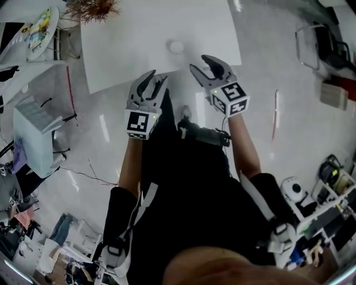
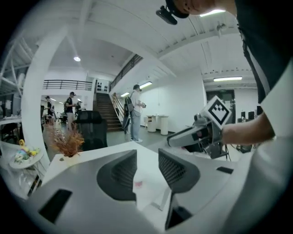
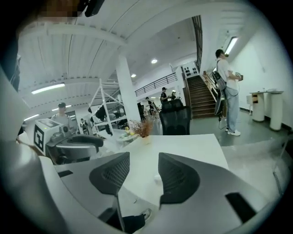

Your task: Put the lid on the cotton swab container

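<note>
A small round white object (image 1: 177, 47), container or lid I cannot tell, lies alone near the front of the white table (image 1: 139, 50). The right gripper view shows it as a pale dot (image 3: 157, 177) between the jaws, far off. My left gripper (image 1: 151, 83) hovers at the table's near edge, jaws apart with nothing between them (image 2: 147, 155). A pinkish speck (image 2: 138, 183) shows on the tabletop beyond them. My right gripper (image 1: 210, 68) is held a little farther forward and to the right, also open and empty (image 3: 144, 157). Neither gripper touches the round object.
A dried plant in a pot (image 1: 92, 8) stands at the table's far left corner. A round side table with colourful items (image 1: 39, 28) and a grey box (image 1: 33, 133) sit to the left. A black office chair (image 3: 176, 116) stands behind the table; people stand near the stairs.
</note>
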### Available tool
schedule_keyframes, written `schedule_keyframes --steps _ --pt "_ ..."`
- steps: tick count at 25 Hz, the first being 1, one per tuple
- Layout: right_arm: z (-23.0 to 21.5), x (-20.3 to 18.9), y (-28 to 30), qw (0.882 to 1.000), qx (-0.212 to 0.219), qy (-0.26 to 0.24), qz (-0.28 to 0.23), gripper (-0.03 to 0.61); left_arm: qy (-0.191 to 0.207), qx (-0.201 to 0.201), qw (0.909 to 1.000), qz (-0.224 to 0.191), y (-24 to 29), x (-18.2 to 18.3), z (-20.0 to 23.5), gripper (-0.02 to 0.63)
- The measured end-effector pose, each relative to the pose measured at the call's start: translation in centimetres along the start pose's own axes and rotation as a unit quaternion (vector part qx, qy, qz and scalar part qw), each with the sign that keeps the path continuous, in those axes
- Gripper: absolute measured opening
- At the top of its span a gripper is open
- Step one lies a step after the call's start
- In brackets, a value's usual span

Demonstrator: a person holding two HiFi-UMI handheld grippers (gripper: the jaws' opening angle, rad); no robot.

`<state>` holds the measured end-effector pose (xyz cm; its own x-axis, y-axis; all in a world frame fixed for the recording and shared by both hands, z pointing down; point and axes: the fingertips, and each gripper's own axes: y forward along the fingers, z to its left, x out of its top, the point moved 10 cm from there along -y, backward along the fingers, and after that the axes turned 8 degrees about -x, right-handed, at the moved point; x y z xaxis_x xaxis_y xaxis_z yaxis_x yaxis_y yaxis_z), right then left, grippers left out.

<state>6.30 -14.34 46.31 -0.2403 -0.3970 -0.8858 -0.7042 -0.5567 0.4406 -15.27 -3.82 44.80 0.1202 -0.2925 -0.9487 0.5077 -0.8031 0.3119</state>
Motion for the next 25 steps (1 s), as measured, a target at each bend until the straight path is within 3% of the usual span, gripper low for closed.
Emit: schedule_keyframes --steps 3,8,10,13,19,25 --pt "1.6 0.1 -1.3 0.999 -0.038 0.025 -0.014 0.189 -0.028 0.051 0.9977 -0.034 -3.5 1.2 -0.2 0.098" --pt "-1.5 4.8 -16.2 0.993 -0.088 0.054 -0.059 0.178 0.000 0.119 0.9919 -0.044 -5.5 12.0 -11.4 0.034" --pt "-1.0 5.3 -19.0 0.990 -0.102 0.061 -0.072 0.173 0.006 0.128 0.9904 -0.053 -6.6 13.8 -13.3 0.023" --pt "1.1 5.9 -19.6 0.987 -0.122 0.059 -0.089 0.158 -0.001 0.137 0.9879 -0.072 -8.7 14.1 -12.9 0.021" --pt "4.7 6.8 -22.7 0.981 -0.149 0.057 -0.115 0.052 -0.018 0.136 0.9849 -0.106 -12.5 14.8 -13.1 0.021" --pt "9.2 6.7 -24.1 0.976 -0.169 0.071 -0.121 0.025 -0.024 0.123 0.9846 -0.122 -16.0 14.9 -12.9 0.021"
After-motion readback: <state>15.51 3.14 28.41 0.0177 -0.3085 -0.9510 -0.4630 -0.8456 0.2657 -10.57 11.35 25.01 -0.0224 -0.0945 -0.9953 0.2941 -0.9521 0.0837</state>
